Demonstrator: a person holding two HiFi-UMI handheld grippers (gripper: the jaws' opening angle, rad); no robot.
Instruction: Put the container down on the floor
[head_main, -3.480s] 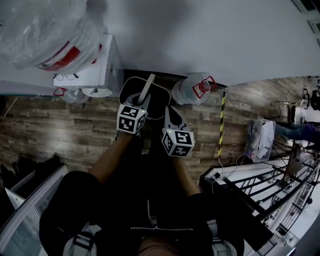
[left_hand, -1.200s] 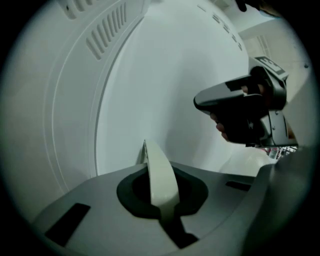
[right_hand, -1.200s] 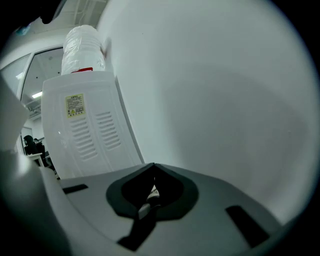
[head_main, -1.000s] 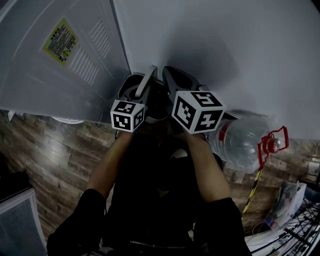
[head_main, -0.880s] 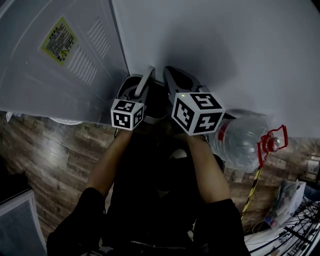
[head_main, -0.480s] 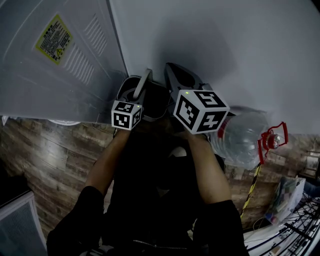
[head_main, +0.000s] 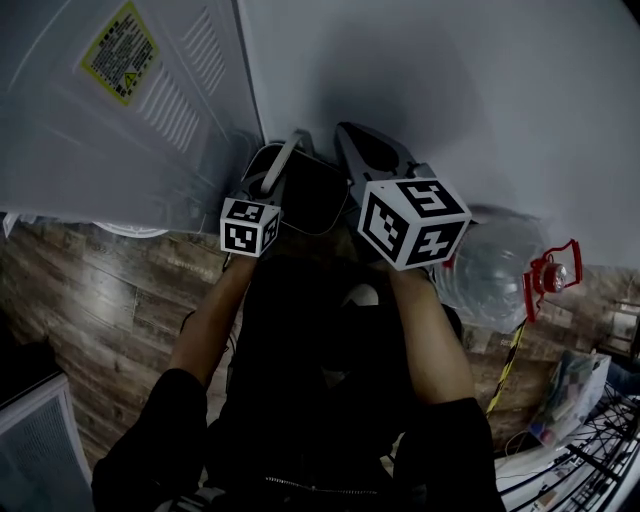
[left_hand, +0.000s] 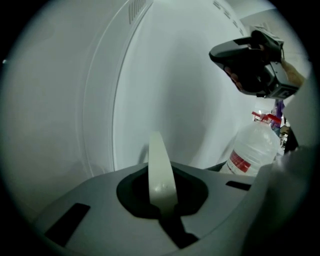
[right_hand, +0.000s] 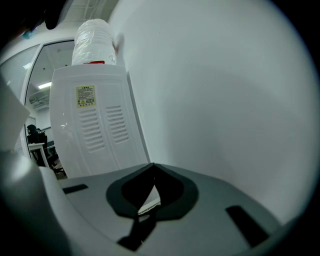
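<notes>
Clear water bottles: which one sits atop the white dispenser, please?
The clear plastic bottle without a handle; the red-handled bottle sits low by the wall.

Two tools (head_main: 283, 165) (head_main: 350, 140), one container (head_main: 315, 195), one dispenser (head_main: 120, 110), two water bottles (head_main: 490, 265) (right_hand: 94, 42)

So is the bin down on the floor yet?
Not yet. Done: the container is at the wall beside the white dispenser. In hand: the left gripper is shut on its pale handle; the right gripper is shut on nothing. Left: rest it on the floor, which I can't confirm, and let go.
</notes>
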